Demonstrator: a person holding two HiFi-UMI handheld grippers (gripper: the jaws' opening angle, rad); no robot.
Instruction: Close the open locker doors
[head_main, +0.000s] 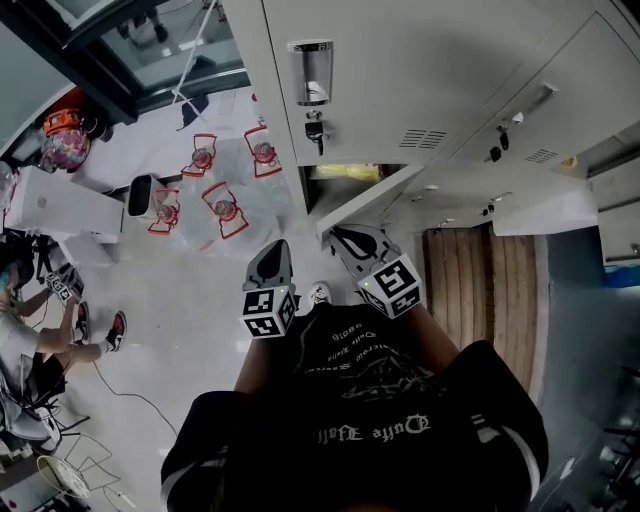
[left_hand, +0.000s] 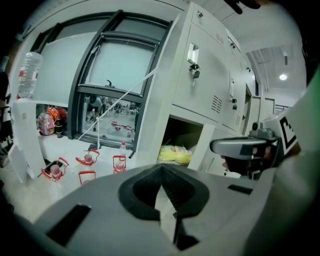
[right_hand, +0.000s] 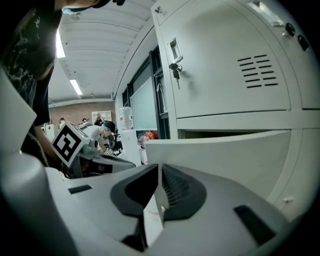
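Lockers: We logged a bank of pale grey lockers (head_main: 430, 70). The upper door nearest the window was closed, with a recessed handle (head_main: 312, 72) and a key (head_main: 315, 130) hanging in its lock.

Open locker door (head_main: 372, 193): In the lower row, below that closed door, this one stood swung out towards us. A yellow bundle (head_main: 345, 172) lay in the compartment behind it. A second open door (head_main: 545, 212) stood further right along the same row.

Right gripper (head_main: 343, 238): Its jaws were drawn together with nothing between them. The tips were at the free edge of the open locker door, whose face filled the right gripper view just beyond them. We could not tell whether they touched it.

Left gripper (head_main: 272, 247): Its jaws were likewise together and empty. It was held beside the right gripper, clear of the door and pointing towards the open compartment.

Floor (head_main: 200, 280): Light-coloured. Several water bottles (head_main: 225, 205) in red frames stood near the window.

Bystander: A person (head_main: 20, 330) was seated at the far left.
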